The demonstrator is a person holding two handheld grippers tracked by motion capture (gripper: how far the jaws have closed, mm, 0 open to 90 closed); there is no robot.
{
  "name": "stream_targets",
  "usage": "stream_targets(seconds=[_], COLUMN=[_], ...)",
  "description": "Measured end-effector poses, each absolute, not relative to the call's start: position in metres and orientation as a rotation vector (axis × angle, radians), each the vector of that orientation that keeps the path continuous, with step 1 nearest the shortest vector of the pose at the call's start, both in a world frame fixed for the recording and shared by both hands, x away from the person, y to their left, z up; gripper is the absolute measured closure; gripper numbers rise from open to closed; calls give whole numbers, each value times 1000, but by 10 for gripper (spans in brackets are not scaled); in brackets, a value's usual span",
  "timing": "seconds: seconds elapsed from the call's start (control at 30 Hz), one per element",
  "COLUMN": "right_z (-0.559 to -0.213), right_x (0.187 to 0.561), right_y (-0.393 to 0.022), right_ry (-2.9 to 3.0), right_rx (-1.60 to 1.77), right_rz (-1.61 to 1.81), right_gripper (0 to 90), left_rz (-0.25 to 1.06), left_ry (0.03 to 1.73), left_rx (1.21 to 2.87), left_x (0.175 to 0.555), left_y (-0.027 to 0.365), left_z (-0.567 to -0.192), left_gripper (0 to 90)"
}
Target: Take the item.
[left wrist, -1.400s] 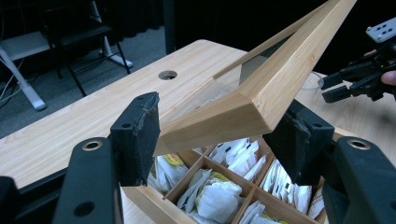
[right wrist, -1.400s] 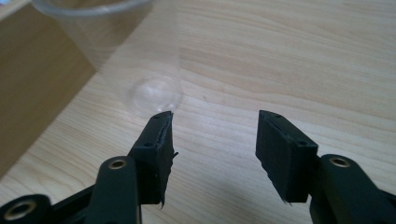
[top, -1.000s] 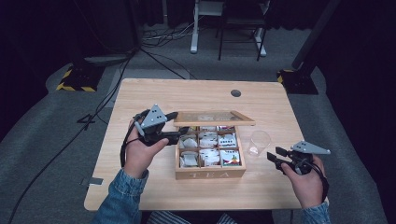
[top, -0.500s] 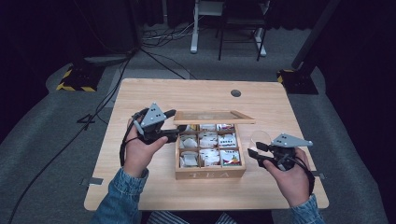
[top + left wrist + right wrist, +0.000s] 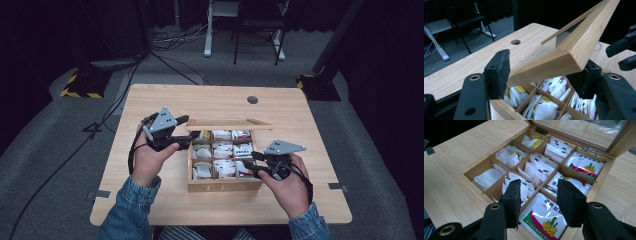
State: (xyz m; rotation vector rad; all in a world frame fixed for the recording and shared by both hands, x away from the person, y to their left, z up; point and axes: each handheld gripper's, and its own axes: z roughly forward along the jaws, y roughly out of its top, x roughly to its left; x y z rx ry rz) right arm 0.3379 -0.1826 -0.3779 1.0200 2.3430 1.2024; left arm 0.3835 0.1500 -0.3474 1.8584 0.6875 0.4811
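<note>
Claws, high view: the left claw (image 5: 189,134) is seen at the left end of the raised lid (image 5: 230,123) of the tea box (image 5: 225,186); the right claw (image 5: 250,160) is held over the box's right-hand compartments, and its opening cannot be judged at this size.
Box, high view: it is set on the desk (image 5: 200,102), near the middle and toward the person's edge, with nine compartments of tea bags exposed.
Left claw, left gripper view: the lid's wooden corner (image 5: 564,57) is bracketed by the two jaws; the right jaw appears pressed under the frame, while contact at the left jaw cannot be confirmed, so a firm clamp cannot be told.
Risk, left gripper view: the lid is judged likely to slide off if the hand is turned, since the hold is taken on a sloped corner; a dropped lid would strike the other claw (image 5: 624,50) shown just beyond it.
Right claw, right gripper view: the jaws are spread apart and nothing is grasped; the white sachets (image 5: 534,171) and a printed packet (image 5: 544,216) are seen beneath and between them.
Risk, right gripper view: neighbouring sachets are packed tightly, so several may be pinched together, or a divider (image 5: 549,181) may be caught and the box dragged.
Risk, hinge: the hinge (image 5: 589,150) is judged liable to strain if the lid is pushed further back.
</note>
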Motion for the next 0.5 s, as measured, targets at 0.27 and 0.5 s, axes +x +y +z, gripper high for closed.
stream_targets(seconds=[0.27, 0.5], right_z=[-383, -387], right_x=[342, 344], right_y=[-175, -155], right_ry=[2339, 2342], right_rx=[1128, 1142], right_rz=[1227, 1239], right_gripper=[520, 525], left_rz=[473, 464], left_ry=[690, 687], left_rx=[1857, 1857], left_x=[384, 383], left_y=[150, 151], left_z=[-348, -349], left_gripper=[383, 383])
